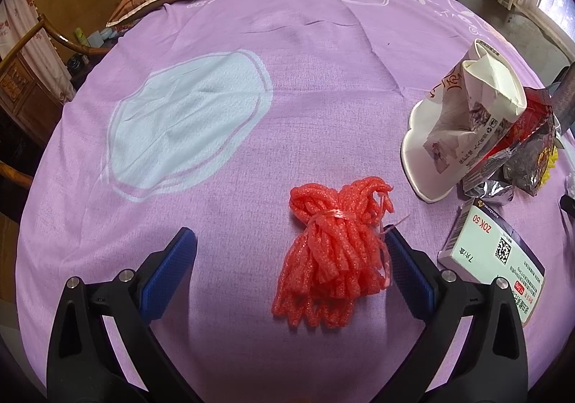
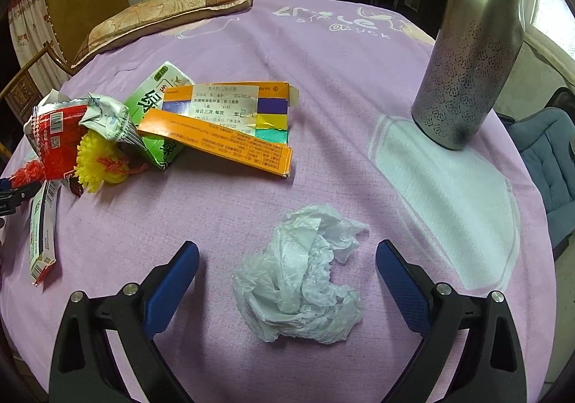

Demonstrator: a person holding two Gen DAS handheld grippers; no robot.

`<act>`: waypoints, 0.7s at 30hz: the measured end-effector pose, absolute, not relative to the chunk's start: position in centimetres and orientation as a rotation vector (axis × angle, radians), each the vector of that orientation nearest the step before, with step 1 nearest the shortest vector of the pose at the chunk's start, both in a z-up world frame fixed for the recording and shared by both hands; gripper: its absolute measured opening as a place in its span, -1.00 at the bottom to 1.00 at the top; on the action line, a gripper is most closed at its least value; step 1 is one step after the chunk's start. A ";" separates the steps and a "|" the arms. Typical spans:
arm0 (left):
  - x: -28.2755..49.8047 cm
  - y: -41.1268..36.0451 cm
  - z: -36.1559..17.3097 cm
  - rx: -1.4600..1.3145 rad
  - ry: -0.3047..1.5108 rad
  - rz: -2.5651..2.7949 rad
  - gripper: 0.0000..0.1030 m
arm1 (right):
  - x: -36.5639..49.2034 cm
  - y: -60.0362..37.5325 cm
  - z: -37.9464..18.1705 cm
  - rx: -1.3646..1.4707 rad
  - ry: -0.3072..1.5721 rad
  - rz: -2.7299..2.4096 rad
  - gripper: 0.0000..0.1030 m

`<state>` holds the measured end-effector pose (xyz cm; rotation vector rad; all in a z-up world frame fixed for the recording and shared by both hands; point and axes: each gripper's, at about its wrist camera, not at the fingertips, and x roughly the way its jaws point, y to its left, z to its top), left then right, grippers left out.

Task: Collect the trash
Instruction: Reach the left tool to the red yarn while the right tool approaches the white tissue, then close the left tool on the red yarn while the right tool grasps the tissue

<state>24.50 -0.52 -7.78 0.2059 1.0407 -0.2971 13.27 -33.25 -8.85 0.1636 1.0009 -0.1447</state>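
My left claw (image 1: 291, 241) is spread around the red foam bundle (image 1: 330, 252) on the bed (image 1: 323, 79), straddling it for a pinch. My right claw (image 2: 287, 255) is likewise spread around the crumpled tissue (image 2: 302, 280), well short of the flask (image 2: 470, 47).

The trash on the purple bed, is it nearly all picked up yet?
Not yet. Nothing looks collected, and no bin or bag shows. Both grippers are open: the left gripper sits around the red foam bundle, the right gripper around the crumpled tissue. Left to gather: the paper cup, red snack wrapper, green carton and orange box.
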 end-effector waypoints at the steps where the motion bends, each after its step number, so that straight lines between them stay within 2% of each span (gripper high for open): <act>1: 24.5 -0.5 -7.8 0.206 1.041 -0.297 0.90 | 13.1 -33.3 -8.9 0.165 1.000 -0.144 0.89; 5: 24.5 -0.5 -7.8 0.206 1.042 -0.296 0.90 | 13.1 -33.3 -8.8 0.168 0.999 -0.142 0.87; 7: 24.5 -0.5 -7.8 0.205 1.042 -0.294 0.90 | 13.2 -33.3 -9.0 0.172 1.007 -0.138 0.76; 10: 24.3 -0.6 -7.7 0.208 1.035 -0.283 0.87 | 13.2 -33.2 -8.9 0.172 1.004 -0.132 0.69; 13: 23.7 -0.8 -7.5 0.205 1.018 -0.294 0.64 | 13.0 -33.2 -8.7 0.178 0.994 -0.126 0.56; 16: 22.7 -1.4 -7.2 0.220 0.990 -0.305 0.33 | 12.7 -33.1 -8.6 0.185 0.983 -0.110 0.36; 17: 22.4 -1.6 -7.1 0.219 0.983 -0.308 0.17 | 12.6 -33.1 -8.6 0.183 0.981 -0.106 0.30; 18: 22.1 -1.7 -7.0 0.213 0.980 -0.316 -0.01 | 12.5 -32.9 -8.5 0.175 0.979 -0.100 0.15; 19: 21.9 -1.8 -6.9 0.206 0.976 -0.321 -0.11 | 12.3 -32.6 -8.4 0.164 0.976 -0.095 -0.08; 20: 21.6 -1.8 -6.8 0.198 0.970 -0.323 -0.30 | 12.1 -32.3 -8.3 0.155 0.972 -0.089 -0.20; 21: 21.4 -1.8 -6.7 0.187 0.967 -0.329 -0.35 | 12.0 -32.2 -8.3 0.153 0.970 -0.082 -0.31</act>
